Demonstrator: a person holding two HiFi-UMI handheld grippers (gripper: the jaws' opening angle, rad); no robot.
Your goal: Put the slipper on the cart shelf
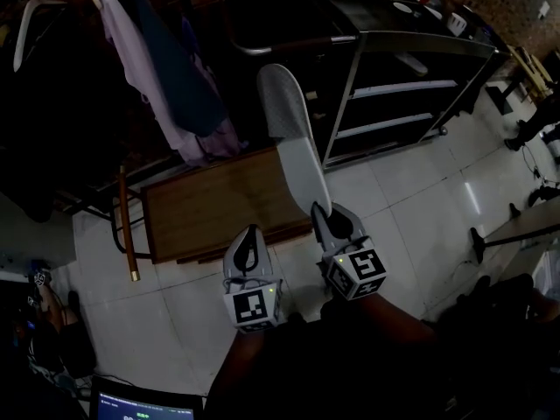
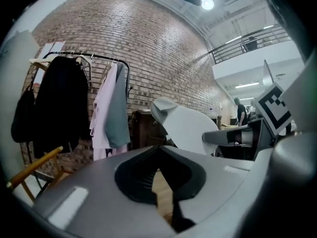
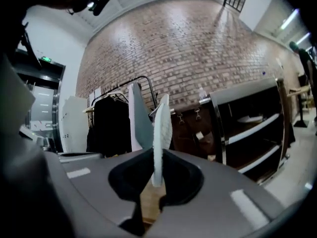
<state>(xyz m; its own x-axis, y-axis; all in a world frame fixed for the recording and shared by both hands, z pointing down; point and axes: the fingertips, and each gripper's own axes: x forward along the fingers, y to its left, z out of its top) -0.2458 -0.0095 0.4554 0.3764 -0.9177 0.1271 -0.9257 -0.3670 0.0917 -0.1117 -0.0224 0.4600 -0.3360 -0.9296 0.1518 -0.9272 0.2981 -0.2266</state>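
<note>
Clamps thin white slipper (image 1: 293, 138) by one end in right tool (image 1: 328, 220), ribbed sole edge-on, far end rounded; left tool (image 1: 250, 239) closed, empty.

Matt slipper (image 1: 296, 147), wood tbl (image 1: 219, 204), glossy tile flr (image 1: 411, 191), metal cart (image 1: 404, 87).

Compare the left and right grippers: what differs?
Right gripper is shut on the slipper, which sticks out ahead of it; left gripper is shut on nothing. Right gripper sits nearer the cart; left gripper sits further back. Both are grey with a marker cube, pointing forward.
</note>
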